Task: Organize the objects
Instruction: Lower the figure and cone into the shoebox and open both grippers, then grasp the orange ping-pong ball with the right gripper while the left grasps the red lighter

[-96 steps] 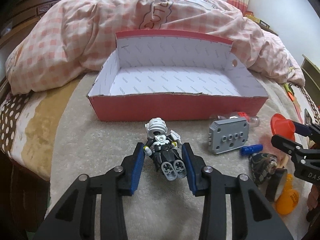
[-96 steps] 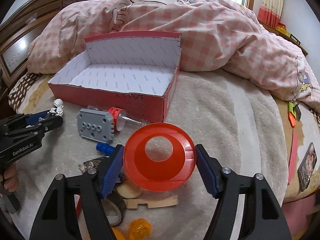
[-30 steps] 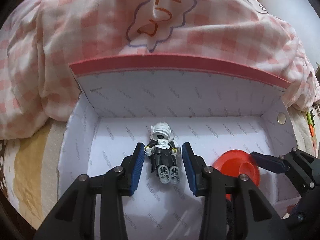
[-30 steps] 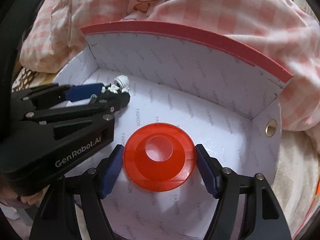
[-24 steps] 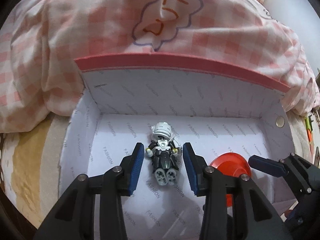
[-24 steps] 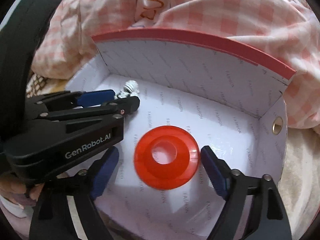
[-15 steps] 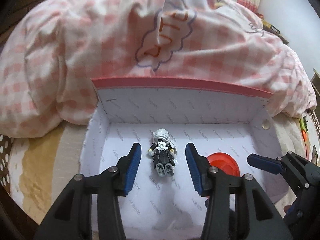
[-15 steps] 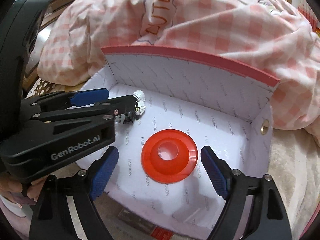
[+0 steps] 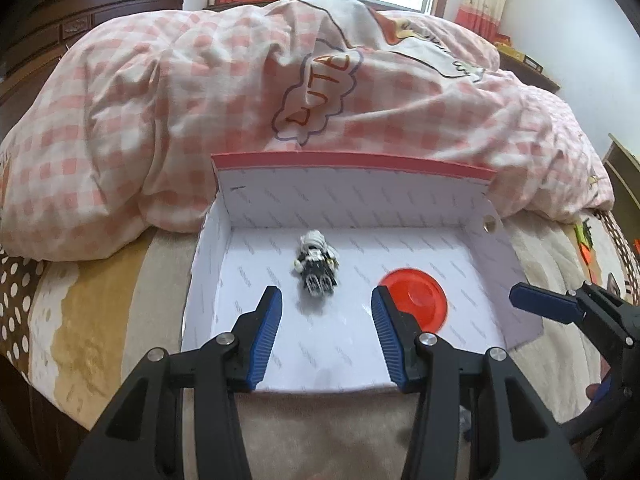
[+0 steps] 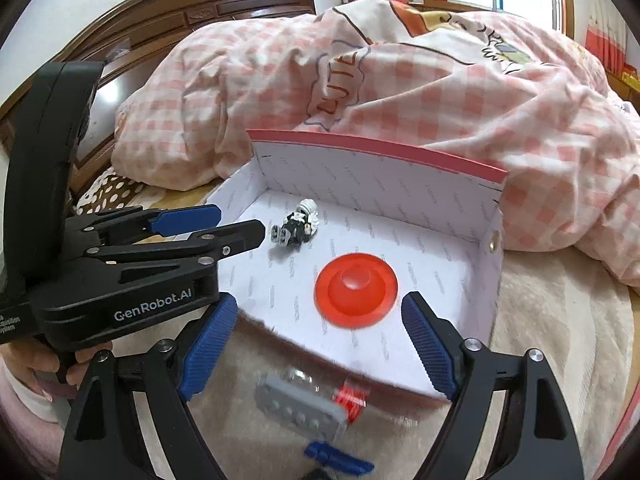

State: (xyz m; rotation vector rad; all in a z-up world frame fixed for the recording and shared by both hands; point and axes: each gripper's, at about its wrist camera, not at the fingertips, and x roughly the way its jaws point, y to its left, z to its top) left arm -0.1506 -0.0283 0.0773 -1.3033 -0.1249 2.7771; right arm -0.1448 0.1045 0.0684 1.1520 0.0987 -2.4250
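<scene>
The left gripper and the right gripper are held with jaws spread wide and nothing between them, at the near edge of the red box. Inside, the red funnel is seen lying on the right, and farther left the toy figure, well apart.

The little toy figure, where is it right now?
The toy figure lies on the box floor near the back wall, left of the red funnel, free of both open grippers.
</scene>
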